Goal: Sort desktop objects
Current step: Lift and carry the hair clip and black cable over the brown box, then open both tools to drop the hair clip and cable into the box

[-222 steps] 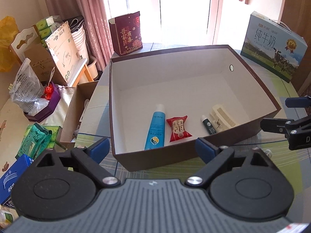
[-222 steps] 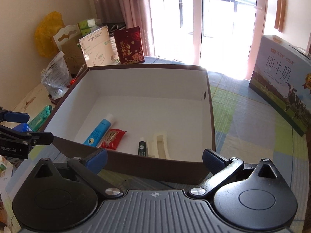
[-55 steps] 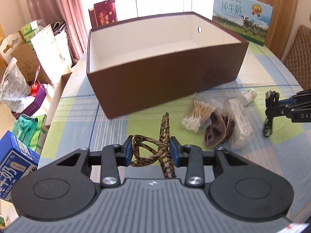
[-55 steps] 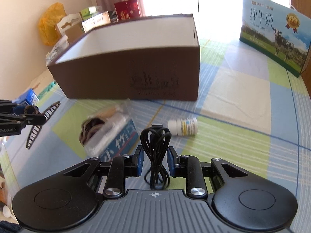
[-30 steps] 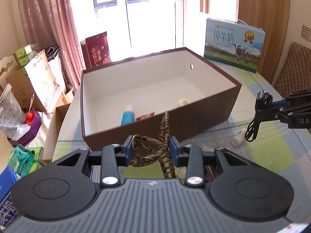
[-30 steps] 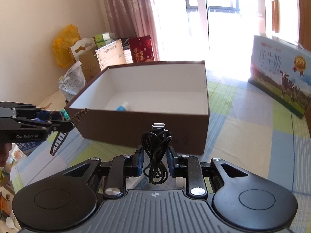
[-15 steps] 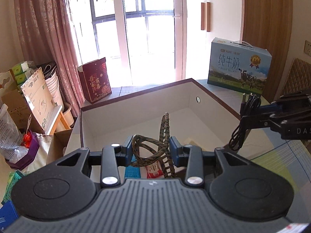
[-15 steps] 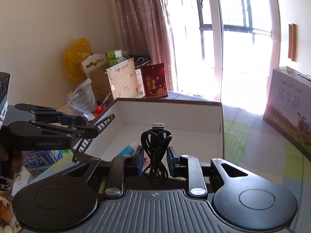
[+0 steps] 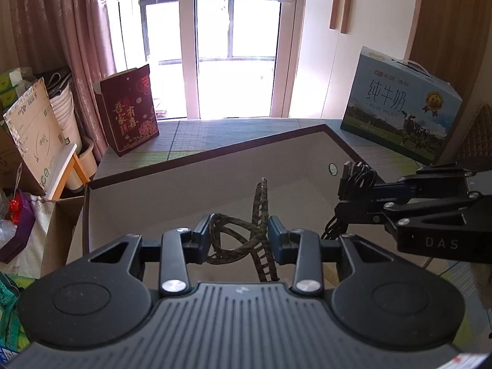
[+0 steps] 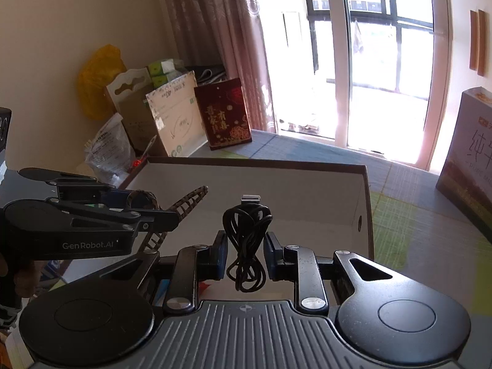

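Gripping upright hair claw point(image 9: 246, 240) and vertical coiled cable point(image 10: 247, 246), both grippers' fingers point(image 9: 201, 240) clenched above box point(image 9: 209, 160).

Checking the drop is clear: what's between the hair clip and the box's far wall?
Nothing: in the left wrist view, only bare inner wall of the box lies beyond the hair clip.

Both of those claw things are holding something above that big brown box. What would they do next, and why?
Probably lower a little and open. The left gripper clamps a brown tortoiseshell hair claw clip; the right gripper clamps a coiled black USB cable. Both hang over the open brown cardboard box with a white inside, so a release should drop them in.
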### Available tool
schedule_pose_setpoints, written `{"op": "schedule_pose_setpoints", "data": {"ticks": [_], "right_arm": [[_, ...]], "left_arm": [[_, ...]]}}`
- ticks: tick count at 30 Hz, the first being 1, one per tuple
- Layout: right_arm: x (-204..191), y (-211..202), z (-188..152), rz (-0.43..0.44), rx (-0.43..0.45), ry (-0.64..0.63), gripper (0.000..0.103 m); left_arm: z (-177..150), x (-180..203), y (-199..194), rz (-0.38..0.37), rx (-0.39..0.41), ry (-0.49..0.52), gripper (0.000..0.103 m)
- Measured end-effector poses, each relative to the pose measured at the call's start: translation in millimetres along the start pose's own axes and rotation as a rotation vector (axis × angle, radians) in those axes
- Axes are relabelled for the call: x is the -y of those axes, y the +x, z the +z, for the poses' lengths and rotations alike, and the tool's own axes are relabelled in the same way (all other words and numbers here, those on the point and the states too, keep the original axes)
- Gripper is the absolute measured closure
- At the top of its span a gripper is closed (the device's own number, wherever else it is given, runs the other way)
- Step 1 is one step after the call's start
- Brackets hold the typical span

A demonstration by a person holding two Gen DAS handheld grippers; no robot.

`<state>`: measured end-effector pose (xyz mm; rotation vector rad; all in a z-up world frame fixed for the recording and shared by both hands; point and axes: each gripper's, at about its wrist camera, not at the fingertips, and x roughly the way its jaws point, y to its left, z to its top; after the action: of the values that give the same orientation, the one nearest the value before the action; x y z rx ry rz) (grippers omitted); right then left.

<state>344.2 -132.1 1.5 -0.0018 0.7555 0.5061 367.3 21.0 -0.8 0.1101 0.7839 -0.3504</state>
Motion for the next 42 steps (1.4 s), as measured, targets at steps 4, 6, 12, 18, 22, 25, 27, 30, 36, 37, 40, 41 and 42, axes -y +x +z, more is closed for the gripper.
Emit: {"op": "schedule_pose_setpoints", "data": {"ticks": [4,6,12,18,22,25,27,30,36,37,40,41,42], "right_arm": [[9,30,5,-0.017,-0.067,0.000,0.081],[12,44,7,-0.026,-0.105,-0.010,0.081],[17,69,4,-0.056,-0.177,-0.044,0.081],[23,80,3,-0.065,-0.219,-0.027,0.081],[26,88,3,-0.074,-0.259,-0.025,0.081],[29,93,1,-0.075,-0.282,-0.021,0.081],[29,95,1,-0.072,-0.294,-0.018,0.086],[29,98,2,-0.073,-0.312,-0.023,0.087],[29,98,3,-0.072,-0.326,-0.027,0.087],[29,98,3,-0.069,-0.325,-0.027,0.087],[29,94,3,-0.071,-0.322,-0.027,0.086],[28,95,4,-0.072,-0.322,-0.025,0.085],[28,95,5,-0.070,-0.321,-0.023,0.084]], "left_arm": [[3,-6,33,0.018,-0.059,-0.004,0.070],[3,-9,49,0.025,-0.090,-0.015,0.070],[4,-14,83,0.024,-0.156,-0.051,0.070],[5,-11,108,0.043,-0.221,-0.042,0.070],[4,-13,122,0.057,-0.276,-0.047,0.070],[4,-18,126,0.051,-0.283,-0.080,0.070],[3,-19,126,0.061,-0.285,-0.068,0.069],[2,-20,124,0.071,-0.283,-0.067,0.063],[1,-23,118,0.117,-0.267,-0.048,0.057],[1,-24,116,0.123,-0.265,-0.046,0.054],[0,-26,111,0.132,-0.262,-0.048,0.050],[0,-25,109,0.134,-0.261,-0.045,0.050],[0,-25,107,0.137,-0.260,-0.041,0.048]]}}
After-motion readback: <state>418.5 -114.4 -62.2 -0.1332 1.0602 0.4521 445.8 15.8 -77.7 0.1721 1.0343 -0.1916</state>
